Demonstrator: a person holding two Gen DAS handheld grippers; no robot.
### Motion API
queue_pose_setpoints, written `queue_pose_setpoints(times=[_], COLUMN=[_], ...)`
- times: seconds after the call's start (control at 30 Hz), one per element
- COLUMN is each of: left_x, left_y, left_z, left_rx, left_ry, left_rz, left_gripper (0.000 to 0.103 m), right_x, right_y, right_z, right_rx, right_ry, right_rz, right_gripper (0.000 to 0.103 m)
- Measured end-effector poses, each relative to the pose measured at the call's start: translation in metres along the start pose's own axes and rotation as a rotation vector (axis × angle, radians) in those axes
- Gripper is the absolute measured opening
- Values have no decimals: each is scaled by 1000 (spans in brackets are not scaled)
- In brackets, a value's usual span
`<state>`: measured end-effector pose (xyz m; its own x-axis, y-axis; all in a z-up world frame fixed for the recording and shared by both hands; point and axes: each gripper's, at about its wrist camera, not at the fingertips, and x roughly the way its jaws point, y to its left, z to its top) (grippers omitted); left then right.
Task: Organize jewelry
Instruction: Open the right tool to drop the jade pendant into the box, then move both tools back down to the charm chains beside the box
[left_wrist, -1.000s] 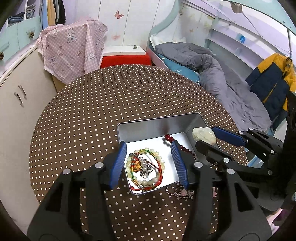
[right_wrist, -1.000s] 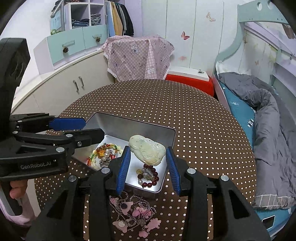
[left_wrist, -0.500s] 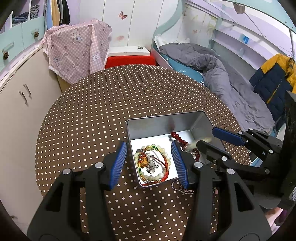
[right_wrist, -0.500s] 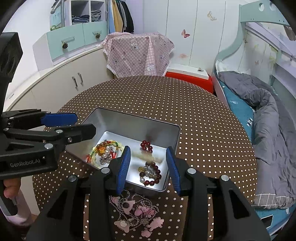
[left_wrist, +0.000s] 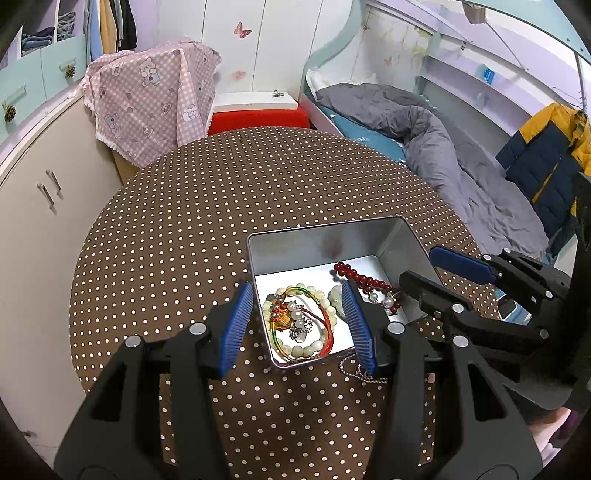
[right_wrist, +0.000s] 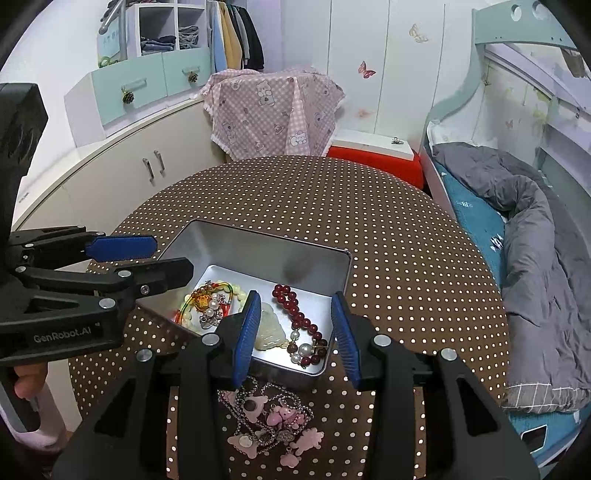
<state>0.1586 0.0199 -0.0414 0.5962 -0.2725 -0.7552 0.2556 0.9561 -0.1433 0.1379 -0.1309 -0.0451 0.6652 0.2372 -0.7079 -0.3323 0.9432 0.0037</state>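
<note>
A silver tin (left_wrist: 325, 236) (right_wrist: 258, 254) sits on the polka-dot table. It holds a pale bead bracelet with red cord (left_wrist: 299, 325) (right_wrist: 207, 299), a dark red bead bracelet (left_wrist: 364, 280) (right_wrist: 295, 314) and a pale jade pendant (right_wrist: 267, 328) (left_wrist: 336, 299). A silver chain with pink charms (right_wrist: 269, 417) lies on the table in front of the tin. My left gripper (left_wrist: 295, 325) is open over the tin's near left corner. My right gripper (right_wrist: 295, 336) is open and empty above the tin's near edge.
The round table (left_wrist: 221, 206) has a brown dotted cloth. A cabinet (right_wrist: 110, 177) stands at left, a chair draped in pink cloth (right_wrist: 273, 110) behind, a red box (right_wrist: 373, 162) and a bed (right_wrist: 535, 229) at right.
My right gripper opened and let the jade pendant fall into the tin, then drew back. My left gripper shifted left relative to the tin.
</note>
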Motion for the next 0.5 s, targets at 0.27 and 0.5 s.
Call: queue_pose_setpoints(times=[0.27, 0.5], left_x=[0, -6], left_y=[0, -2], left_z=[0, -4], left_rx=[5, 16], left_ry=[0, -9], left_rz=[1, -2], left_gripper=[50, 51], right_x=[-4, -12], right_y=[1, 2], right_z=[0, -1], right_rx=[-1, 5], right_ry=[-11, -25], right_rz=[7, 7], right_gripper=[37, 38])
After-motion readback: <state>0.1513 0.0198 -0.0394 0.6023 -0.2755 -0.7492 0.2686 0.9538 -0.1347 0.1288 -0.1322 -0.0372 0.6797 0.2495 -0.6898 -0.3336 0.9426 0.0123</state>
